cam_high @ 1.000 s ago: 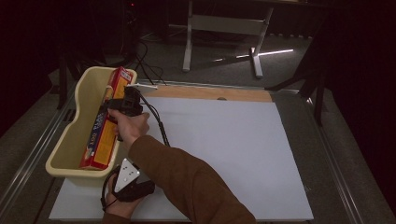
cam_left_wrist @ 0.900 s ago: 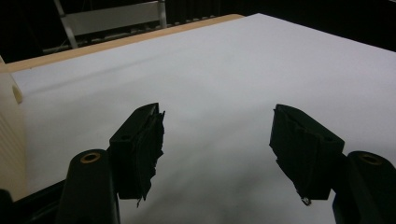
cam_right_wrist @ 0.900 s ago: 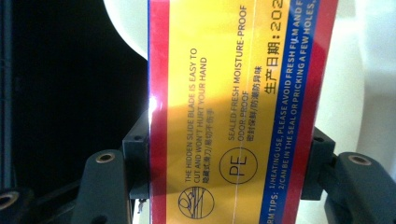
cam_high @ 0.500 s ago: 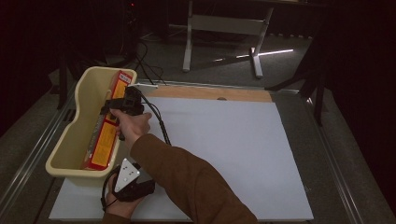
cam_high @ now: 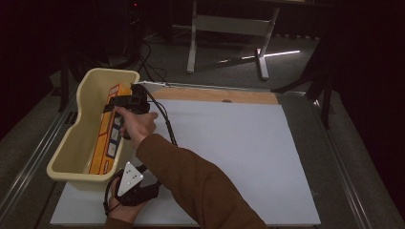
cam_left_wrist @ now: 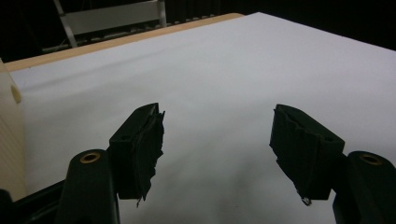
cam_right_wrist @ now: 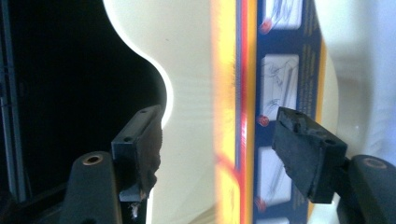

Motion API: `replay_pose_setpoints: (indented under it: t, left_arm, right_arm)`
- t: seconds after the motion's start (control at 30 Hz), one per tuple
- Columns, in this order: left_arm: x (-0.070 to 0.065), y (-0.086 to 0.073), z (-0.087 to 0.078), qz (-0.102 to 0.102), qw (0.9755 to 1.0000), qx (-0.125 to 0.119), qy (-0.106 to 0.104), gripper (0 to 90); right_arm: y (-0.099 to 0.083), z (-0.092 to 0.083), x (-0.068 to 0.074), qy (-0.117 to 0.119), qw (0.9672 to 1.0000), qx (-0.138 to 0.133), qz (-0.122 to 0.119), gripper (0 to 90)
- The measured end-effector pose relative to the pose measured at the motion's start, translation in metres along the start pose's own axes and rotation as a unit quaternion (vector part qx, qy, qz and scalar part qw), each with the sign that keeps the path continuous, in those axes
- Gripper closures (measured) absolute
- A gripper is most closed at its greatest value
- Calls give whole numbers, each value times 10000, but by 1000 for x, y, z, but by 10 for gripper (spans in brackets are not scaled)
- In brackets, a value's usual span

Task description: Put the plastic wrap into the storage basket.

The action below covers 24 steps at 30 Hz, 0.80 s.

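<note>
A long orange box [cam_high: 107, 143] with a blue panel of pictures lies lengthwise in the cream plastic bin [cam_high: 102, 71] at the table's left edge. My right gripper [cam_high: 117, 107] hovers over the box's middle, pointing down into the bin. In the right gripper view its jaws [cam_right_wrist: 217, 154] stand open, one on each side of the box's long edge [cam_right_wrist: 243, 70], and the pads are clear of it. My left gripper [cam_high: 148, 191] rests near the table's front left corner. Its jaws [cam_left_wrist: 217, 149] are open over bare white board.
The white board [cam_high: 239, 157] covers the table, with a wooden strip [cam_high: 215, 95] along its far edge. The bin's wall [cam_left_wrist: 9, 140] stands close to the left gripper's left. A cable [cam_high: 165, 121] trails from the right gripper. A metal stand [cam_high: 229, 28] stands on the floor beyond the table.
The box's far end has sunk lower into the bin and the box now lies flatter. My right gripper stays over it and the left one has not moved.
</note>
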<state>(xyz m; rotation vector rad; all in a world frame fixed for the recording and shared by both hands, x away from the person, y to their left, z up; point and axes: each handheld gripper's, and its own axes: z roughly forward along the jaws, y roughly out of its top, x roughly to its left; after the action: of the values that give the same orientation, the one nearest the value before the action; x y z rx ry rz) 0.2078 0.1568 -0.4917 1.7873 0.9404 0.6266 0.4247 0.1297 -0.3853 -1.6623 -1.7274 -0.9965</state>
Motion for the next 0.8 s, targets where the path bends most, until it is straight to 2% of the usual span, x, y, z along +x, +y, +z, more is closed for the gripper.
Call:
replay_pose_setpoints:
  t: [0.13, 0.2, 0.23, 0.27, 0.3, 0.37, 0.4, 0.43, 0.47, 0.53, 0.67, 0.73, 0.77, 0.8]
  left_arm:
    - [-2, 0, 1, 20, 10000, 12, -8, 339]
    - [-2, 0, 2, 28, 10000, 12, 2, 339]
    - [-2, 0, 2, 24, 10000, 13, -5, 339]
    - [-2, 0, 3, 26, 10000, 15, -12, 339]
    - [-2, 0, 3, 37, 10000, 14, -8, 339]
    - [-2, 0, 4, 51, 10000, 28, -1, 338]
    - [-3, 0, 4, 51, 10000, 39, -8, 338]
    - [-3, 0, 4, 50, 10000, 39, -12, 338]
    - [-3, 0, 4, 55, 10000, 49, -11, 339]
    - [-3, 1, 4, 75, 9999, 67, 2, 339]
    - [-5, 1, 4, 105, 9999, 69, 17, 338]
    - [-5, 1, 4, 114, 9999, 87, 25, 339]
    - [-5, 1, 5, 119, 9999, 95, 29, 339]
    - [-5, 1, 5, 118, 9999, 99, 36, 339]
  right_arm:
    - [2, -8, -1, 22, 9999, 35, -104, 366]
    - [4, -15, -1, 39, 9993, 52, -363, 369]
    - [5, -18, -1, 66, 9987, 136, -495, 371]
    - [4, -21, -2, 47, 9969, 281, -732, 372]
    - [4, -21, -2, 47, 9969, 281, -732, 372]
    - [3, -27, -2, -89, 9932, 332, -1113, 372]
    - [2, -34, -2, -296, 9882, 209, -1488, 365]
    - [2, -34, -2, -296, 9882, 209, -1488, 365]
    - [1, -37, -2, -344, 9861, 164, -1616, 360]
    - [-2, -45, -5, -525, 9797, 9, -1935, 358]
    - [-7, -58, -11, -614, 9674, -59, -2455, 357]
    - [-10, -66, -15, -692, 9555, -176, -2861, 351]
    - [-12, -70, -18, -718, 9473, -238, -3113, 343]
    - [-13, -73, -19, -750, 9416, -282, -3271, 337]
